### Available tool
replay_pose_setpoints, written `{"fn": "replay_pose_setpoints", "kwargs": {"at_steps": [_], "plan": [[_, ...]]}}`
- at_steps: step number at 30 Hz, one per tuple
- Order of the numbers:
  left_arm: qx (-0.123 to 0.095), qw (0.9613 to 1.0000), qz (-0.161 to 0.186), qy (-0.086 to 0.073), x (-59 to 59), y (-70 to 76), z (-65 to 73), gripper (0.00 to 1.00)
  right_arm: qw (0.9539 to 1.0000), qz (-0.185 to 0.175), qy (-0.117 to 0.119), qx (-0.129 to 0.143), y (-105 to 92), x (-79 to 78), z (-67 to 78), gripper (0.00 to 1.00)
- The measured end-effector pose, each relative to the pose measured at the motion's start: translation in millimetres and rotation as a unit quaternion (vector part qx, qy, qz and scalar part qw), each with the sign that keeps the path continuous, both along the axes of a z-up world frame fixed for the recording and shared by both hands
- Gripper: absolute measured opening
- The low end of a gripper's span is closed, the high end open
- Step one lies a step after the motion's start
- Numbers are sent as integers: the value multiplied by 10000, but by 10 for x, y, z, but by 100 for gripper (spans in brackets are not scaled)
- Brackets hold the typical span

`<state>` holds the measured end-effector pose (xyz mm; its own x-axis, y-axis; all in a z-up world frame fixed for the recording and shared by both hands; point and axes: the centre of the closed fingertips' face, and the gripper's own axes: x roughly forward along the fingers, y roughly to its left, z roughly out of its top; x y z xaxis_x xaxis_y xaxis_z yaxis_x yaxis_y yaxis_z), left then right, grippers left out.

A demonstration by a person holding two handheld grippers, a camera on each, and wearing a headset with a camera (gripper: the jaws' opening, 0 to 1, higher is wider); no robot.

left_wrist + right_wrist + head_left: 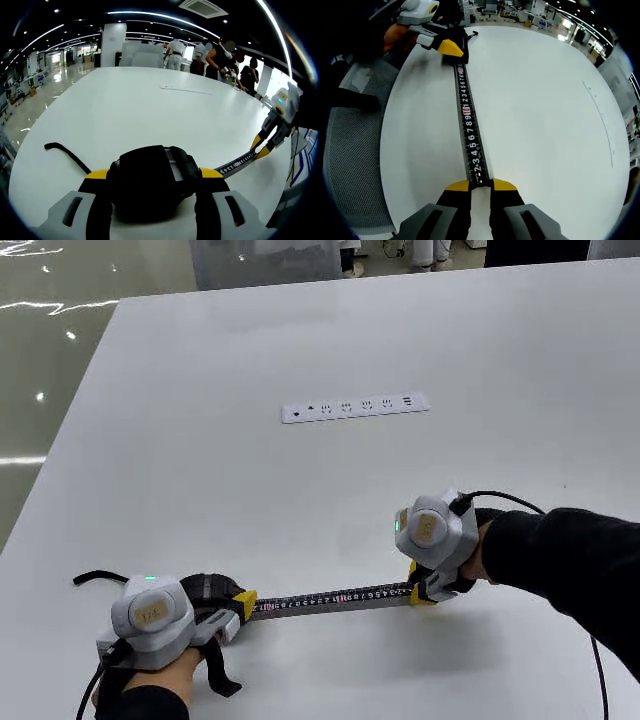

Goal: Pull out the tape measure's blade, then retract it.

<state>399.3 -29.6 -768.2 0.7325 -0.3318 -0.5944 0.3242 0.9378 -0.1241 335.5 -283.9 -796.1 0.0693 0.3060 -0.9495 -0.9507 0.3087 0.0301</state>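
The left gripper [155, 173] is holding the black tape measure case [210, 592] tight between its fingers on the white surface [250, 490], well apart from the power strip [355, 406], on its near side. The right gripper [480, 185] is pinching the tip of the blade [468, 125], which is lying stretched out between both grippers.

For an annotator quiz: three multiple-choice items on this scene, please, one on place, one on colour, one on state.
1. Relative to the blade, the power strip lies: A. on it B. beyond it, apart C. touching its tip
2. The right gripper's tips are: A. yellow B. red C. blue
3. The blade is: A. retracted B. pulled out C. snapped
B, bare table separates them; A, yellow tips pinch the blade's end; B, it spans from the case in the left gripper to the right gripper.
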Motion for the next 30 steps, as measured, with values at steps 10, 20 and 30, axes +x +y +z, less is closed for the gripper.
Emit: {"fn": "replay_pose_setpoints", "kwargs": {"at_steps": [10, 20, 30], "plan": [[9, 10000, -5, 22, -1, 3, 0, 62, 9999, 105, -36, 32, 17, -4, 4, 9], [10, 10000, -14, 30, -1, 1, -2, 62, 9999, 167, -36, 14, 46, -4, 3, 9], [19, 10000, -24, 55, -3, 2, -6, 62, 9999, 147, -16, 5, 63, -2, 2, 9]]}}
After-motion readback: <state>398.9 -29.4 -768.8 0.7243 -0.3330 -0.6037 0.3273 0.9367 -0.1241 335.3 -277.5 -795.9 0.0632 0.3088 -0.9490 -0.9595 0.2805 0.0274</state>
